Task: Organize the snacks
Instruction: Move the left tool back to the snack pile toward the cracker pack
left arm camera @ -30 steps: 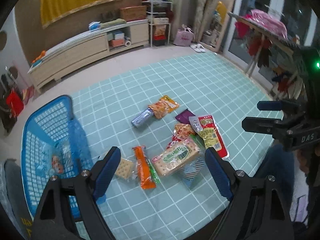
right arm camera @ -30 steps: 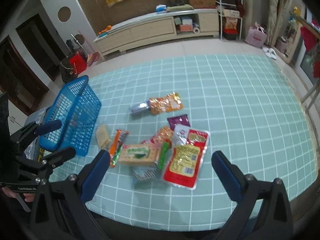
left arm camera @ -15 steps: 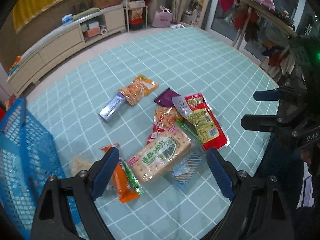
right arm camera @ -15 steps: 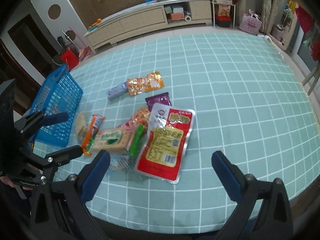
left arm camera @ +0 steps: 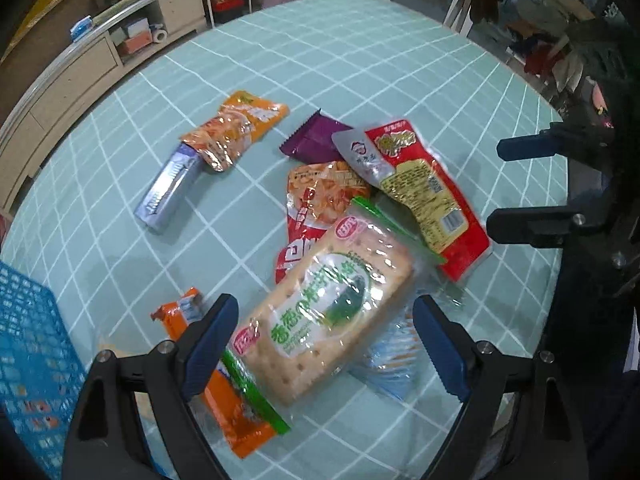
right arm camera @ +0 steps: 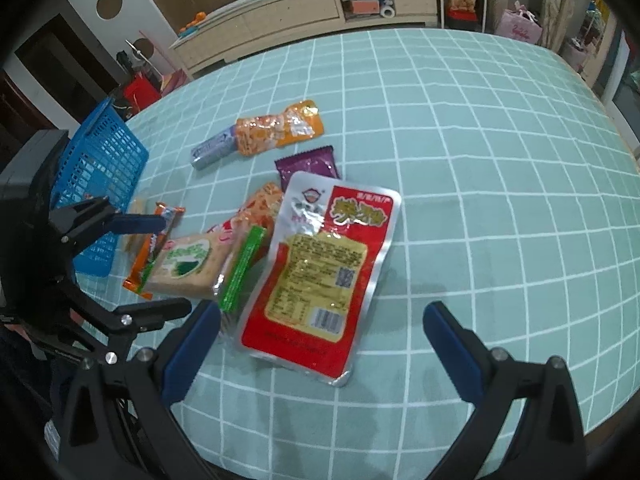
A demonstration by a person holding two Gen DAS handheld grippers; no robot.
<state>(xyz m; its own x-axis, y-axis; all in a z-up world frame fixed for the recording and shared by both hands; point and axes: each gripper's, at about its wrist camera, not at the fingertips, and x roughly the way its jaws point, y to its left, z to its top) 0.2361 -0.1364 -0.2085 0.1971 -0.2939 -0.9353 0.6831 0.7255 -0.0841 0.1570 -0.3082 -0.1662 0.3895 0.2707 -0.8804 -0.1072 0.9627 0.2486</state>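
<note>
1. While lying atop the snack pile on the teal checked tablecloth (left arm camera: 360, 60), the clear-wrapped rectangular cracker packet (left arm camera: 328, 316) is being straddled by the left gripper (left arm camera: 324, 332), fingers spread wide, gripping nothing.
2. The red foil pouch (right arm camera: 320, 276) is being framed by the wide-open, empty right gripper (right arm camera: 320, 332).
3. The blue plastic mesh basket (right arm camera: 100, 160) is being kept just beside the pile.

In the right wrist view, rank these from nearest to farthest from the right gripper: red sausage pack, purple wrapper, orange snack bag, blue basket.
1. red sausage pack, just ahead of the right gripper, between its fingers.
2. purple wrapper, beyond the pack's far end.
3. orange snack bag, farther, slightly left.
4. blue basket, far left at the table edge.
</note>
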